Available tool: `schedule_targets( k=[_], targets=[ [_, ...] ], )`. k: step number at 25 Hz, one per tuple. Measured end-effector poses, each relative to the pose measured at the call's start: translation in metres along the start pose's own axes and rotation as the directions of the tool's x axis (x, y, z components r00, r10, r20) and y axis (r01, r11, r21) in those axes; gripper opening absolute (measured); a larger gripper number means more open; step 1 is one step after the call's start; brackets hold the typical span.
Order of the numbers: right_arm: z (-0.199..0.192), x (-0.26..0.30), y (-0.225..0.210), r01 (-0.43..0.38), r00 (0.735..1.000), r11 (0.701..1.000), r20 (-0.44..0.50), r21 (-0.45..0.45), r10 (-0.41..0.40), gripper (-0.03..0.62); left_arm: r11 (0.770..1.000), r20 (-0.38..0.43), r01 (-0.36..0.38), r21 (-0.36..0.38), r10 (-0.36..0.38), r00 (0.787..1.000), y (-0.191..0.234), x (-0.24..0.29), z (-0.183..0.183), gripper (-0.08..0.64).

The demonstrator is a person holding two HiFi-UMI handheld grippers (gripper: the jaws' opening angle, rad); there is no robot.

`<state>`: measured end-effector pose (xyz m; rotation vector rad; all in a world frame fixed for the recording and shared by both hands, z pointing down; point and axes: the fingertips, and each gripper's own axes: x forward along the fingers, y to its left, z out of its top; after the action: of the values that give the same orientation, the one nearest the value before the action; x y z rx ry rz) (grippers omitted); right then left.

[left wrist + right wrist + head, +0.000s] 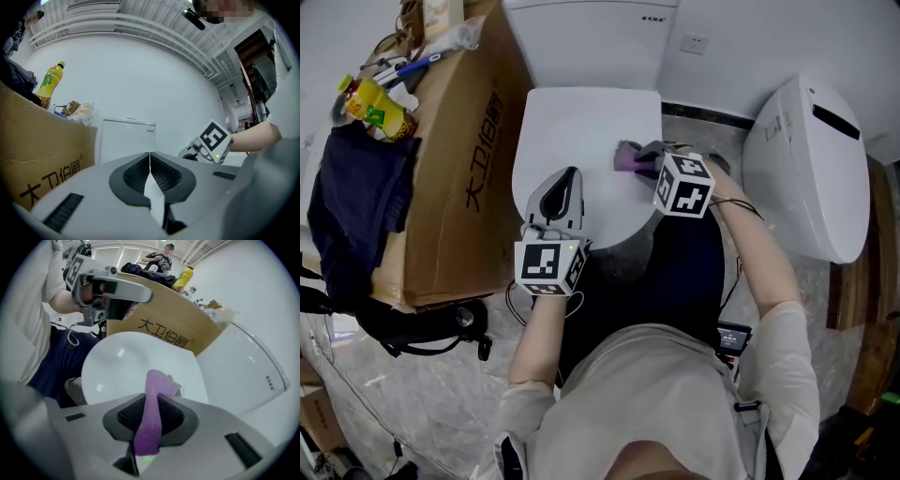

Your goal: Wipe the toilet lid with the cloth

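My right tool [150, 401] is clamped on the cloth [158, 383], a soft purple strip (fleecy, by the look) that rises between the jaws and flops forward onto the closed white toilet lid [126, 362] at its right side. My left tool [150, 157] has its jaws pressed together, empty, at the lid's front. One cloth, one lid, two tools.

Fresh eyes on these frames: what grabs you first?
The purple cloth, pinched in the right claw, sits at the right side of the white lid, mid-frame in the head view. The left claw is shut on nothing over the lid's near left part. A big cardboard box stands left of the toilet, with a yellow bottle on top.
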<state>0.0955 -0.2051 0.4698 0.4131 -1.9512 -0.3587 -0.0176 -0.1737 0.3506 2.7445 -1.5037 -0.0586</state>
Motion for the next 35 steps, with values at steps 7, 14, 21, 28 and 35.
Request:
schedule_targets(
  k=[7, 14, 21, 28, 35],
  targets=[
    [0.003, 0.018, -0.102, 0.293, 0.955, 0.951, -0.012, -0.102, -0.296, 0.083, 1.000, -0.018, -0.026, 0.000, 0.026, 0.999, 0.001, -0.009, 0.000, 0.017],
    [0.014, 0.068, -0.167, 0.425, 0.899, 0.881, -0.016, -0.209, -0.437, 0.083, 0.999, 0.008, -0.048, -0.016, 0.049, 0.999, 0.003, -0.015, 0.016, 0.015],
    [0.012, 0.106, -0.193, 0.416, 0.878, 0.852, -0.102, -0.318, -0.467, 0.084, 0.999, -0.014, -0.052, 0.011, 0.052, 0.999, -0.006, -0.024, 0.015, 0.015],
    [0.005, 0.125, -0.191, 0.392, 0.873, 0.857, -0.158, -0.334, -0.461, 0.083, 0.997, -0.016, -0.078, 0.021, 0.079, 0.997, 0.001, -0.035, 0.015, 0.017],
    [0.009, 0.126, -0.174, 0.351, 0.897, 0.898, -0.181, -0.265, -0.404, 0.081, 0.995, -0.012, -0.096, 0.017, 0.097, 0.995, 0.011, -0.039, 0.013, 0.015]
  ],
)
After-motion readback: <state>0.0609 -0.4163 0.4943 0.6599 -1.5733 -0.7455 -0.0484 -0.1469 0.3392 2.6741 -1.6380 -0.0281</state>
